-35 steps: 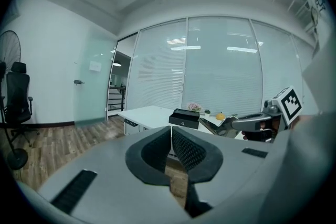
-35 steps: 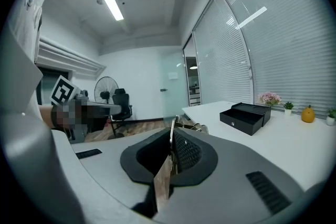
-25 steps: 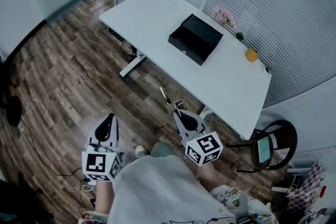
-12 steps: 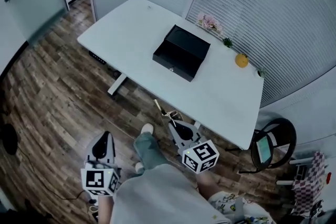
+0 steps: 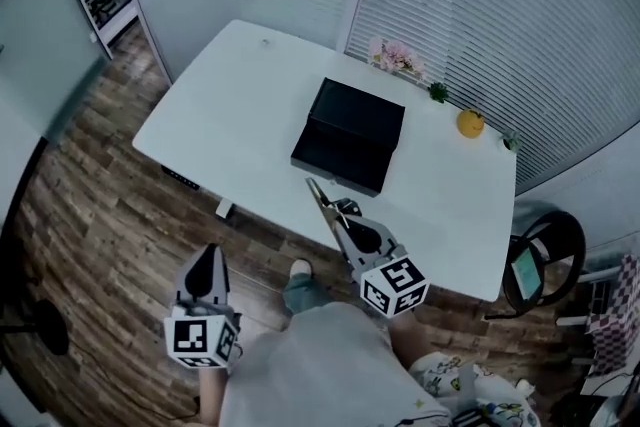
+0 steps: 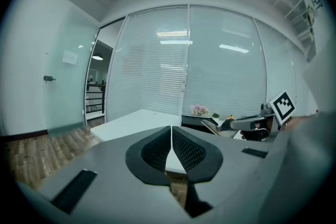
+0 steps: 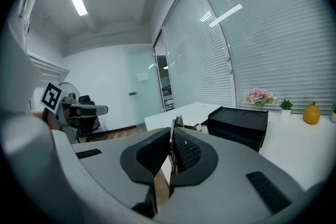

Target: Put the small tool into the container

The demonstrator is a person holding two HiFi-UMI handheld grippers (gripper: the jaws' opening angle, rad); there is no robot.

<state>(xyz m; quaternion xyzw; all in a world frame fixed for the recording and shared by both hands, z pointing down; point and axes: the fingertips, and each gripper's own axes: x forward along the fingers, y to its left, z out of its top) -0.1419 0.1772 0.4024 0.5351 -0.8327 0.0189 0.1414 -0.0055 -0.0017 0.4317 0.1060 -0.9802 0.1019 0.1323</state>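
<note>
Small tool [image 5: 322,198], seen from the head view, rides in the right hand-held gripper [image 5: 345,220]. It has come from over the floor to the worktop [image 5: 230,105] edge, just short of the black container [image 5: 350,136], so the drop looks close.

In the left gripper view, the left hand-held gripper [image 6: 171,147] is closed and empty.

In the right gripper view, the jaws clamp the tool's metal strip, and the container stands ahead to the right.

We see a smooth, matt white table [image 5: 230,105] on a grainy wood-plank floor [image 5: 90,205]. The black container [image 5: 350,137] looks matt. In our right gripper [image 5: 340,213], the small tool [image 5: 320,195] gleams like metal between finely ribbed black pads [image 7: 188,152].
</note>
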